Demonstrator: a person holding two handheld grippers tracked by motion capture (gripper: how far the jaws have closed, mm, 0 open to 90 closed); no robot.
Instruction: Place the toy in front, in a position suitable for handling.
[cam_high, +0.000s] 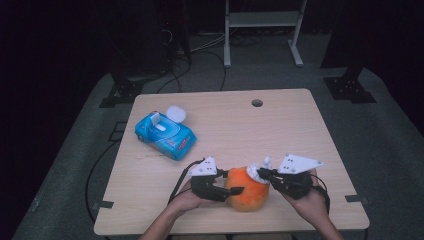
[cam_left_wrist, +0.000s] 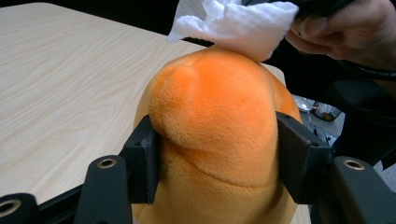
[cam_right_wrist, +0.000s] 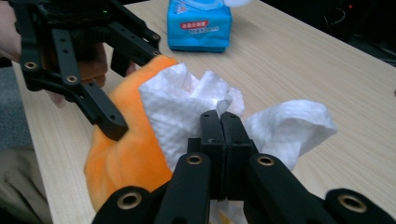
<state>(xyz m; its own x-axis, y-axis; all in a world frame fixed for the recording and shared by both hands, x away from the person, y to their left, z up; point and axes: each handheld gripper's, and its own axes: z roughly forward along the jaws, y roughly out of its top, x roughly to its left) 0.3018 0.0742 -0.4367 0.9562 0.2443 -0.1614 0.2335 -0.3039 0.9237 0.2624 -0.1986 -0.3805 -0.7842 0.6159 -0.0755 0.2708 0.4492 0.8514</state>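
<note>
Near the table's (cam_high: 300, 130) front edge, my left claw (cam_high: 235, 191) clamps the orange plush (cam_high: 246, 192); my right claw (cam_high: 261, 173) pinches a white wipe (cam_right_wrist: 187, 112) against it.

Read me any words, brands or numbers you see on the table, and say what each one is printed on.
Blue wipes pack: a red label with white characters on its front, too blurred to read.
Same pack in the high view: red and white print, too small to read.
Orange plush toy and white wipe: no text.
</note>
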